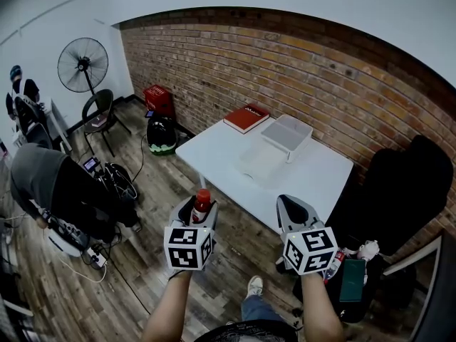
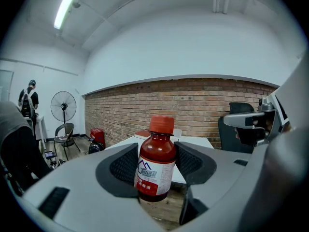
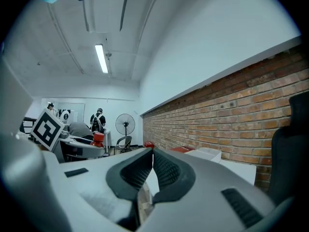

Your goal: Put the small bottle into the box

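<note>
The left gripper [image 2: 155, 164] is clamped on a small brown glass bottle with a red ribbed screw cap and a white-and-red paper label [image 2: 157, 164]. Its two dark, ridged rubber pads press the bottle's sides and the bottle stands upright between them. The head view places this gripper in the air over the wood-plank floor [image 1: 149, 276], short of the white worktop's [image 1: 313, 180] near edge, so the bottle is not over the worktop. Only the left gripper view shows the label.

The right gripper [image 3: 152, 152] holds nothing; its ridged pads meet at the tips. Its view also catches the bottle's red cap from the side, which the head view sees from above.

On the worktop, a pale, translucent rectangular plastic box [image 1: 286, 134] sits along the edge next to the red brick wall [image 1: 299, 70], open at the top. A flat red book [image 1: 246, 117] lies just beside it, towards the far corner.
</note>
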### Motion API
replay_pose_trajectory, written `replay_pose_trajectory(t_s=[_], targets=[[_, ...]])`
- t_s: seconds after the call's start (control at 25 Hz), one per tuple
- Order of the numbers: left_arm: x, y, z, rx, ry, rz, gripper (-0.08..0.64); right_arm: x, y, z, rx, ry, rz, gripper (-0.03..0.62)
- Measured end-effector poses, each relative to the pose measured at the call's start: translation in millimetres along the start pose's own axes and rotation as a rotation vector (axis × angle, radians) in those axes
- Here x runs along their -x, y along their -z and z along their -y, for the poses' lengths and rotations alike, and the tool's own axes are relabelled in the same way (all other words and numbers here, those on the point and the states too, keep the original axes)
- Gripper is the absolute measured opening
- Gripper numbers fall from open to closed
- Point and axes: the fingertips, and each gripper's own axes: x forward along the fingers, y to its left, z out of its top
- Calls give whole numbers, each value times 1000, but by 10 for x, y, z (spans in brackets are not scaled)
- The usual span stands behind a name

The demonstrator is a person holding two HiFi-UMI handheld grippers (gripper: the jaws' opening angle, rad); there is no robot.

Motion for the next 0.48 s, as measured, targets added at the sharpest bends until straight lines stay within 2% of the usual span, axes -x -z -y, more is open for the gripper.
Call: replay_pose_trajectory(t_s=[0.24, 0.48], targets=[[-471, -64, -72, -13, -8, -16, 244, -430, 11, 253, -15, -20, 1, 21], [-1050, -244, -33, -21, -7, -30, 244, -841, -50, 707, -29, -17, -5, 20]])
